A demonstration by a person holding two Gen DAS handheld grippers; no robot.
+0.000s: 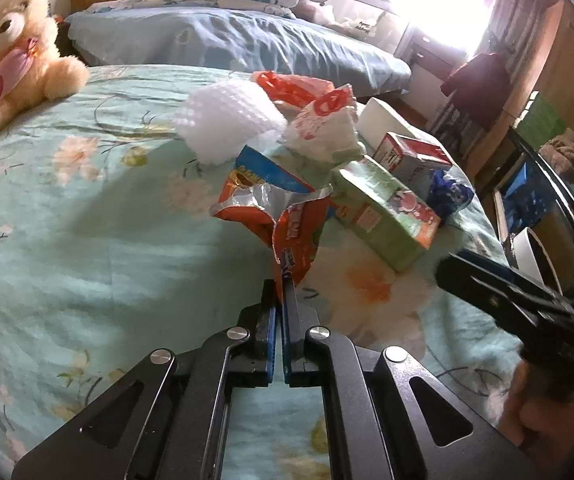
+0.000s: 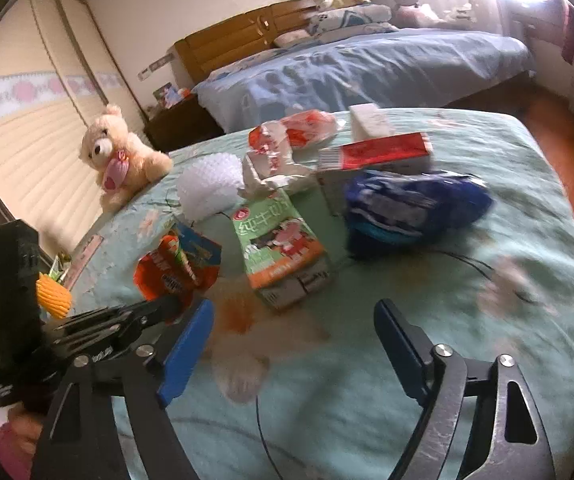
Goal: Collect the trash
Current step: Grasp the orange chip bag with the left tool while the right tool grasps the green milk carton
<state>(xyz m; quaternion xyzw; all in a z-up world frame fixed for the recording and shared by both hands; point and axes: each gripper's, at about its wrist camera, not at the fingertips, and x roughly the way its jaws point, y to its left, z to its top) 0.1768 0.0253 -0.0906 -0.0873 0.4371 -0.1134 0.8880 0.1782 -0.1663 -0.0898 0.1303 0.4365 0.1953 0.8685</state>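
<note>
The left gripper (image 1: 283, 280) has its jaws pinching the near edge of the orange wrapper (image 1: 283, 216), which lies on the bed (image 1: 87, 220). The right gripper (image 2: 293, 324) has its jaws spread, nothing between them, near the green carton (image 2: 279, 244).

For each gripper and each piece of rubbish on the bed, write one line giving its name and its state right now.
left gripper: shut on the orange snack wrapper's edge
right gripper: open, empty
orange snack wrapper: torn open, pinched
green carton: lying on its side, flaps open
red-and-white carton: lying flat
blue wrapper: crumpled
white foam net: loose, untouched
</note>
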